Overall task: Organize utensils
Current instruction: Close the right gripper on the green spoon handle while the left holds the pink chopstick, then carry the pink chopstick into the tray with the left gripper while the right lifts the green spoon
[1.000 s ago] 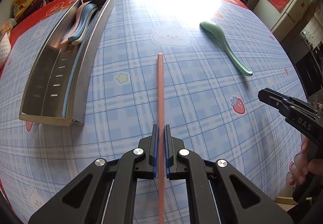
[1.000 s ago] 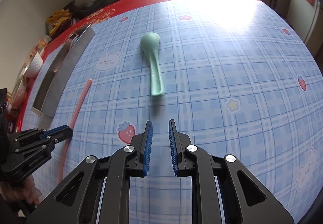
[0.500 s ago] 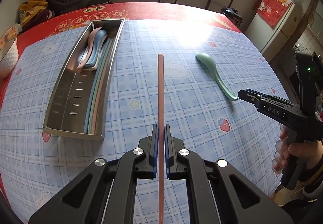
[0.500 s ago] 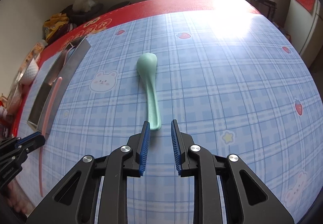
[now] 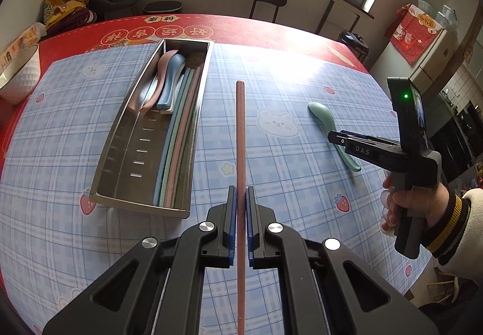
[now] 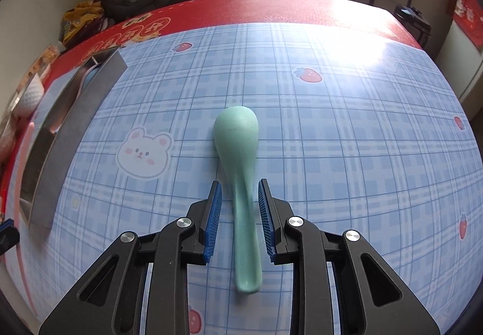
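The left tongs (image 5: 240,193) are clamped tight on a pink stick (image 5: 240,135), which runs straight out between the blue pads and back under the frame; they point steeply down. The right tongs (image 6: 240,187) also tilt steeply down, jaws parted with a gap on each side of a green spoon (image 6: 241,184) whose handle lies between the pads, neither pad touching it. In the left view a hand (image 5: 410,202) in a cream sleeve with striped cuff grips the right tool's handle.
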`<control>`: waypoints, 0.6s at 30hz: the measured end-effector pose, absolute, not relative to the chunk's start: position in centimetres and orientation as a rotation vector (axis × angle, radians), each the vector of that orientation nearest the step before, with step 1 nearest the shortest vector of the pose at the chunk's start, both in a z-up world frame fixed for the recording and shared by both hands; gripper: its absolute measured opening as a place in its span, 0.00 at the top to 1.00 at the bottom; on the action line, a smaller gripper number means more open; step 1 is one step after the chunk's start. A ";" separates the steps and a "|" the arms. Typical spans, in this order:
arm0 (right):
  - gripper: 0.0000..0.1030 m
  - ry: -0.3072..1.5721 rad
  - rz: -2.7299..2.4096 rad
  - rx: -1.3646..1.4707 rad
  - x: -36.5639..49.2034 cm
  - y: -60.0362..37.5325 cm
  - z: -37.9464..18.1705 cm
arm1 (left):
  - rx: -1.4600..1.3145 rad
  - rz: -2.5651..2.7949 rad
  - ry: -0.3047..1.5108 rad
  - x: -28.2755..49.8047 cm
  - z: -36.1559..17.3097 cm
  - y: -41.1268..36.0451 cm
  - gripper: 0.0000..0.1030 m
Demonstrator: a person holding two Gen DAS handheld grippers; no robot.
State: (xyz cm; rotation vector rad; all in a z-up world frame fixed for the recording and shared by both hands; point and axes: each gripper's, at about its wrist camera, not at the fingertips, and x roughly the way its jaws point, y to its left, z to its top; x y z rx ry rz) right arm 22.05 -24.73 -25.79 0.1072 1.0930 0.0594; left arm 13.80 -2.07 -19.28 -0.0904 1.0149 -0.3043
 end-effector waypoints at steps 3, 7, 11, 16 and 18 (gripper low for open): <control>0.75 1.079 0.044 0.108 22.3 -24.6 -25.9 | -0.101 -0.293 1.016 13.8 -19.3 -1.4 0.95; 0.75 1.069 0.020 0.106 22.4 -24.3 -26.0 | -0.106 -0.286 1.021 13.6 -19.4 -1.0 0.95; 0.77 1.067 0.014 0.094 22.4 -24.1 -26.0 | -0.106 -0.284 1.022 13.5 -19.4 -0.8 0.95; 0.82 1.067 0.027 0.088 21.6 -23.8 -26.0 | -0.117 -0.275 1.032 13.3 -19.5 -0.2 0.95; 0.83 1.067 0.036 0.088 21.2 -23.6 -26.0 | -0.122 -0.274 1.037 13.2 -19.6 -0.1 0.95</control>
